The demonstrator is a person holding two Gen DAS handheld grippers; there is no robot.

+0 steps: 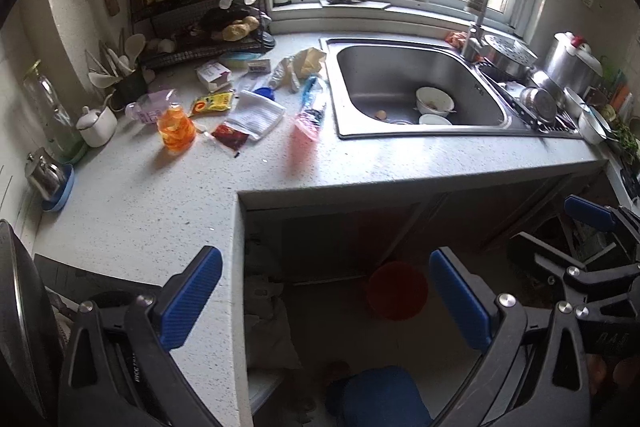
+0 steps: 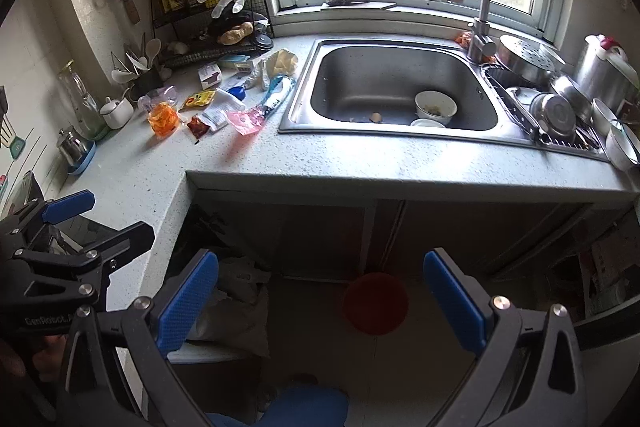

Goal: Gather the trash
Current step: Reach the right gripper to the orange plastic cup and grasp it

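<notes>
Two grippers, left gripper point(image 1: 326, 301) and right gripper point(image 2: 320, 301), spread and empty, poised off the tabletop's point(image 1: 168, 195) front edge; crumpled wrappers and plastic packets point(image 1: 244, 111) littered beside the steel sink point(image 1: 416, 87), awaiting collection.

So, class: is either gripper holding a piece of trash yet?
No: the left gripper and right gripper both stand open and empty, short of the countertop.

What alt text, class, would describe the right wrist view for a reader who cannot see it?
The open right gripper hangs empty before an L-shaped kitchen counter, with wrappers scattered left of a steel sink holding a dirty bowl. A red bucket sits on the floor below.
</notes>
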